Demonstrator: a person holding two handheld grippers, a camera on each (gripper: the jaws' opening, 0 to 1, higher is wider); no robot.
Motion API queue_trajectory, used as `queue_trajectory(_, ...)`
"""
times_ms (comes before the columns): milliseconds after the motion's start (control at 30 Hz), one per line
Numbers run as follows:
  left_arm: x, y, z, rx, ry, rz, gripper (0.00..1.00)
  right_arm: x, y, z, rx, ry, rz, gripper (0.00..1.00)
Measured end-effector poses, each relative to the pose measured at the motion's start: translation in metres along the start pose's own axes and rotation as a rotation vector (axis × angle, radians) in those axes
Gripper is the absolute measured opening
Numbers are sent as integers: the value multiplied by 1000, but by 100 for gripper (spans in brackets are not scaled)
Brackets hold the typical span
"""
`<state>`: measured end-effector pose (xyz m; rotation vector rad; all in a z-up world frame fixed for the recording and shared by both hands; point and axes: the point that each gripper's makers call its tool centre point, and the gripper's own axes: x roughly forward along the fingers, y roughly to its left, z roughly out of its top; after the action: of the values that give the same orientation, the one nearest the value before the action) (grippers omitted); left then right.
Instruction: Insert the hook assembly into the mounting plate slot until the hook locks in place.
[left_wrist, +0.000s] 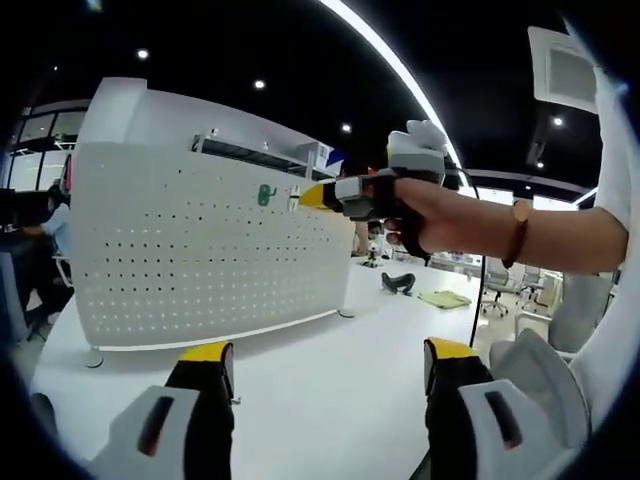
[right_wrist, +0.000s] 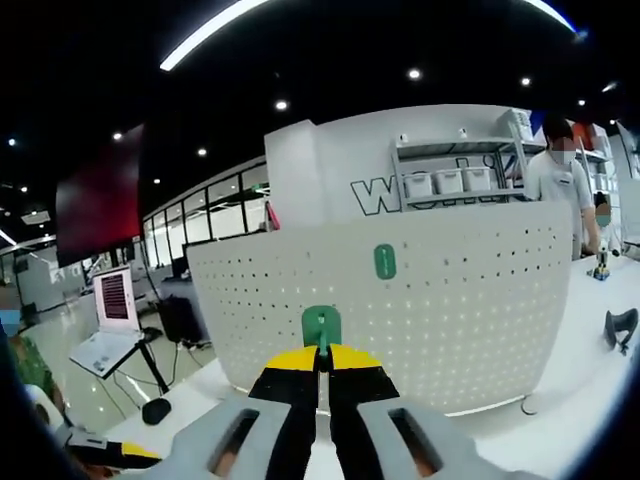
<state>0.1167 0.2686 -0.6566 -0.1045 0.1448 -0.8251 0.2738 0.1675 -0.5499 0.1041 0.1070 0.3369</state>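
Note:
A white perforated mounting plate (left_wrist: 200, 250) stands upright on the white table (left_wrist: 320, 390), with one green hook (left_wrist: 265, 195) hanging on it near its top. In the right gripper view the same plate (right_wrist: 420, 300) faces me, the hung hook (right_wrist: 385, 261) high in its middle. My right gripper (right_wrist: 321, 356) is shut on a second green hook assembly (right_wrist: 321, 325), held a little short of the plate. From the left gripper view that right gripper (left_wrist: 318, 196) is beside the plate's upper right, in a person's hand. My left gripper (left_wrist: 325, 365) hangs open above the table.
A person (right_wrist: 560, 180) stands behind the plate's right end, near shelves with white bins (right_wrist: 450, 180). A laptop on a stand (right_wrist: 112, 320) is at the left. A black object (left_wrist: 398, 283) and a yellowish cloth (left_wrist: 444, 298) lie farther along the table.

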Motion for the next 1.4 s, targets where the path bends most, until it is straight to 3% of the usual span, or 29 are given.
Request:
queue_trajectory(333,-5,5,-3,-28,4,12,82,13,-5,6,1,-9,-16,1)
queue_trajectory(833,-12,12,2,-10,-2,21,82,28,-5,17,12,-21,-34,1)
queue_trajectory(1400,-18,19,-4,-4,18,15,83,47,-3,30,11,-39,-63,1)
